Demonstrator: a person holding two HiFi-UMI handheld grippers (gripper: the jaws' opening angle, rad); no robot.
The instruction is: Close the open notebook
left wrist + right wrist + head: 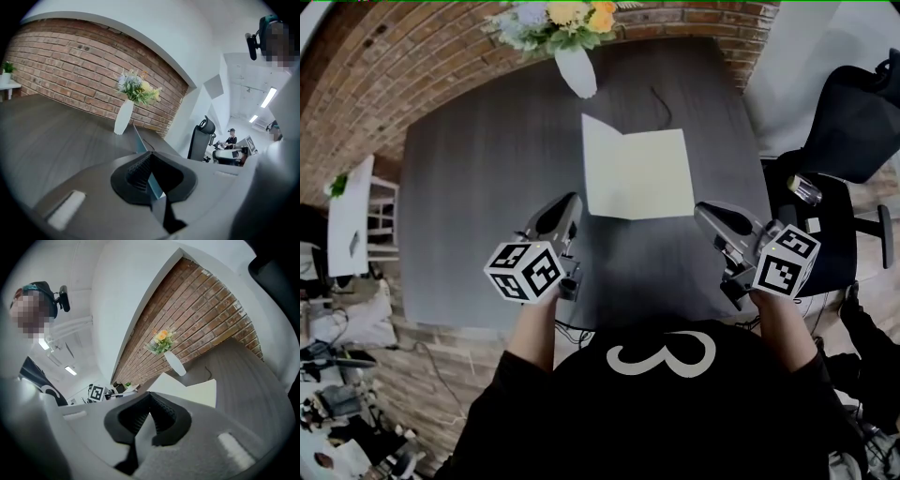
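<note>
One cream rectangular notebook (637,175) open on dark woodgrain table (483,202).

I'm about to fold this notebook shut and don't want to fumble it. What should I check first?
1. Notebook open and within reach: ok; its left page tilts up and its right page lies flat.
2. Left tongs empty: ok; shut, by the near left corner.
3. Right tongs empty: ok; shut, by the near right corner.
4. Tongs open enough to take a page: not ok; both are shut.
5. Vase out of the page's swing: cannot tell; it stands close behind the far left corner.
</note>
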